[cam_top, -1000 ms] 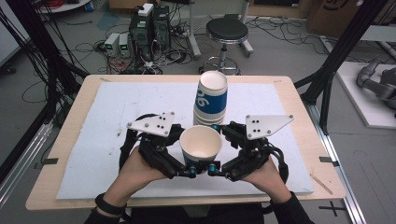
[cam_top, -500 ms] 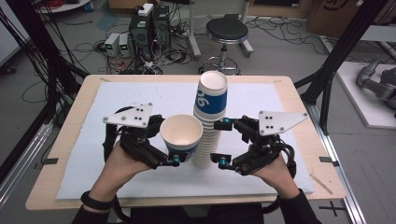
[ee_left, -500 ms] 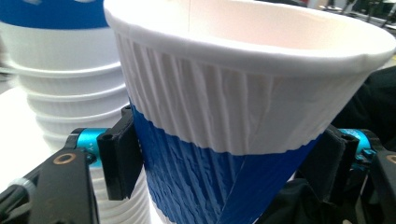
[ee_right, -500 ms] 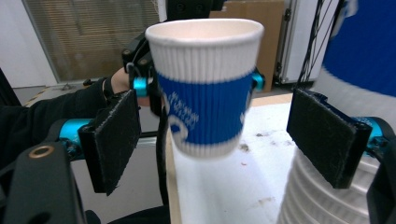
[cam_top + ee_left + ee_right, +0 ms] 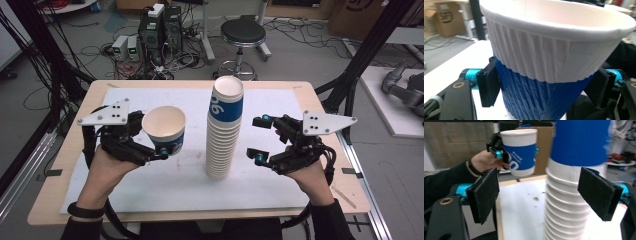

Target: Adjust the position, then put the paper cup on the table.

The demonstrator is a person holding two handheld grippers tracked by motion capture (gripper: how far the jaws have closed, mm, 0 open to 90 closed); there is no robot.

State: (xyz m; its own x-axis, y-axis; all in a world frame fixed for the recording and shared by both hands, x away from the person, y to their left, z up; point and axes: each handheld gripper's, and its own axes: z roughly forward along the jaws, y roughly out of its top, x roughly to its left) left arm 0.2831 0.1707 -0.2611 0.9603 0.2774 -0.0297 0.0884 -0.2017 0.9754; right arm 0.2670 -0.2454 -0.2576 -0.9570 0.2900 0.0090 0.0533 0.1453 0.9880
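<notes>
At lower left of the high view my left gripper (image 5: 159,148) pinches a single paper cup (image 5: 164,129) across its blue band, lifted off the white mat (image 5: 150,190). In the left gripper view the pads (image 5: 489,83) press either side of the ribbed cup (image 5: 549,67). I judge it very light and thin-walled, easy to crush; the low blue band near the base is the stiffer hold, with gentle pressure. Its long axis runs near vertical, mouth up and tipped slightly toward me. At lower right my right gripper (image 5: 260,140) stands spread wide beside the stack, touching nothing. Farther off, at frame centre, the stack of paper cups (image 5: 224,131) stands upright on the mat, mouths up, tall and likely tippy
</notes>
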